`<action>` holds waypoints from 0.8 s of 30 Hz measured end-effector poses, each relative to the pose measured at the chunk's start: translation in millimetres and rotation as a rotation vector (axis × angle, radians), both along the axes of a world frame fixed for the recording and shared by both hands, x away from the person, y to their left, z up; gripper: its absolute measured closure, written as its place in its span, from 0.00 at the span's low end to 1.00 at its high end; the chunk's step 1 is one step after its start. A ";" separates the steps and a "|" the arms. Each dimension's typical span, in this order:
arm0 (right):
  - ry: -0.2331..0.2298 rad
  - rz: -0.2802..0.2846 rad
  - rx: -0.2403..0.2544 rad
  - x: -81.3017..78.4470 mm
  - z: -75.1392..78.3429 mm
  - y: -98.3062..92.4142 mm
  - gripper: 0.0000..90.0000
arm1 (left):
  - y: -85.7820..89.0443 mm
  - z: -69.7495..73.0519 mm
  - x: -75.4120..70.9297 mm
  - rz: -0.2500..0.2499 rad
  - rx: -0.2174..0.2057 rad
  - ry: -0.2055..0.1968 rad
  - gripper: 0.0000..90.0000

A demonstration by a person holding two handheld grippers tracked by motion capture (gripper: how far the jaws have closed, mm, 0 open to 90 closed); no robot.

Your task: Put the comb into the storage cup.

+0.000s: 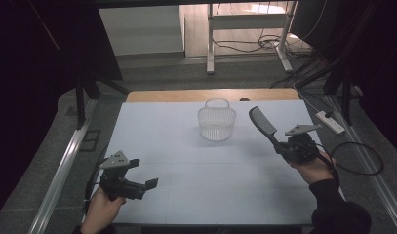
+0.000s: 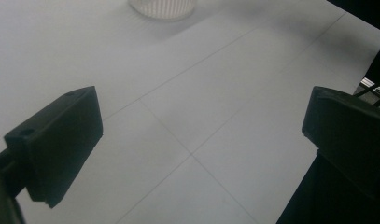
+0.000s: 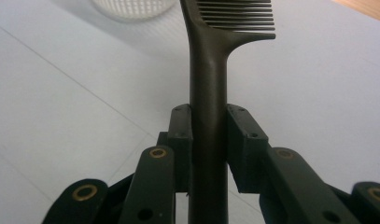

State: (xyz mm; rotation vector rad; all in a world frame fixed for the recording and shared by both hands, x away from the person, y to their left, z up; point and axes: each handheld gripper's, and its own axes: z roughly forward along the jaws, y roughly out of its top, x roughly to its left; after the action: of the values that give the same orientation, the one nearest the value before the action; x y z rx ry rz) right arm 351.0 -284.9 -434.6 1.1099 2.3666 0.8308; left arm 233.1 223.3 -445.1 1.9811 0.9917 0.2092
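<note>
A black comb point(image 1: 262, 122) point(image 3: 208, 70) is held above the table's right side, its toothed head aimed up and toward the basket. My right gripper point(image 1: 283, 147) point(image 3: 209, 126) is shut on the comb's handle, both pads pressed against it. A white mesh basket point(image 1: 216, 122) point(image 2: 162, 7) point(image 3: 131, 8) with a handle stands upright at the middle back of the white table point(image 1: 186, 165). My left gripper point(image 1: 146, 180) point(image 2: 201, 140) hovers over the front left of the table, open, with nothing between its jaws.
A white power strip point(image 1: 329, 122) and a looped black cable point(image 1: 362, 161) lie on the floor to the right of the table. A wooden edge point(image 1: 210, 95) borders the table's far side. Metal rails run along both sides.
</note>
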 end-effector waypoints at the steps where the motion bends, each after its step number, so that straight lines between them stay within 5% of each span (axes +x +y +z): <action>1: -0.002 0.002 0.003 -1.7 0.3 1.1 0.80 | -2.2 0.0 1.5 -0.003 -0.002 0.003 0.00; 24: -0.058 0.073 0.040 -39.7 10.1 13.9 0.80 | -46.3 13.5 46.1 -0.099 -0.018 0.005 0.00</action>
State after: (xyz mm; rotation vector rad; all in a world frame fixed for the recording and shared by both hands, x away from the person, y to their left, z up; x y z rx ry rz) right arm 311.3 -270.9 -424.4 1.0068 2.3646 0.9269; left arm 279.2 177.0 -431.6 2.0093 0.8933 0.1400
